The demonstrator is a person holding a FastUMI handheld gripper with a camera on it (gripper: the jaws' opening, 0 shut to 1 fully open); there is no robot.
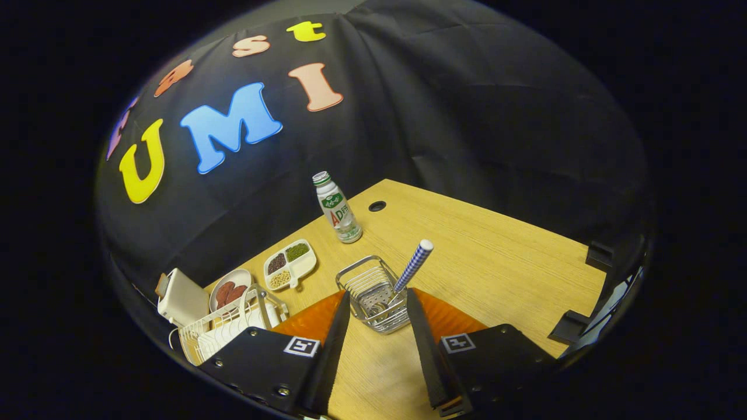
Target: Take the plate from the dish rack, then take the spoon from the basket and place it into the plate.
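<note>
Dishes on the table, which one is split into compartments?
The white tray beside the bottle, holding three separate fillings. The round dish by the dish rack is undivided. The gripper is open.

Your camera rides on the hand-held gripper (378,303), tilted, looking forward and down along its spread fingers across the worktop (496,268) toward the booth wall.

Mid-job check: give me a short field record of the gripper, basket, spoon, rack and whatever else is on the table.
gripper: open, fingers either side of the basket, gripping nothing
basket: wire, between the fingertips
spoon: standing in the basket, checked handle leaning up past the rim
dish rack: white, beside the left finger, plate inside not clearly visible
bottle: upright, beyond the basket
divided dish: between rack and bottle
table: wooden
</note>
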